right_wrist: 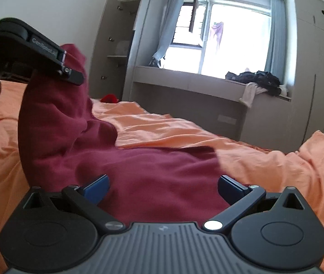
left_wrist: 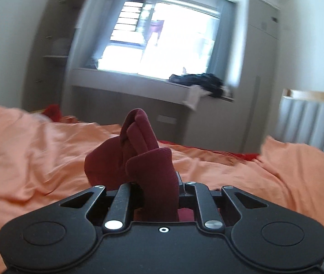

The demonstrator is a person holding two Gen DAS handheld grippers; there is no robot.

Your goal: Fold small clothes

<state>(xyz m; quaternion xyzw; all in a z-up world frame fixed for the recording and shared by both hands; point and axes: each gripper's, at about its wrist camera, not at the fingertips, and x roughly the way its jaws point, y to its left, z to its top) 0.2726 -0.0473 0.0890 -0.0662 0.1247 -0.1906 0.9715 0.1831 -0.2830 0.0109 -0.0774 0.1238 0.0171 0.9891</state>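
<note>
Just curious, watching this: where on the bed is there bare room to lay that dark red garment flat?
Bare orange sheet lies beyond the maroon garment, toward the window bench, and to its right. The near left is crowded.

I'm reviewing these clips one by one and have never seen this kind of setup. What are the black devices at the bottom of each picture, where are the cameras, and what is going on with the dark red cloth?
No robot here: a person holds a black two-finger gripper in each hand, and each carries a wide-angle camera looking forward along its fingers. One picture comes from the left gripper, whose jaws are closed on a bunched part of a dark red knit garment. The other comes from the right gripper, open, its blue pads apart over the same garment. That view also shows the left gripper lifting one end of the garment while the rest lies on the rumpled orange bedsheet. Behind are a window and a pile of dark clothes on the ledge.
</note>
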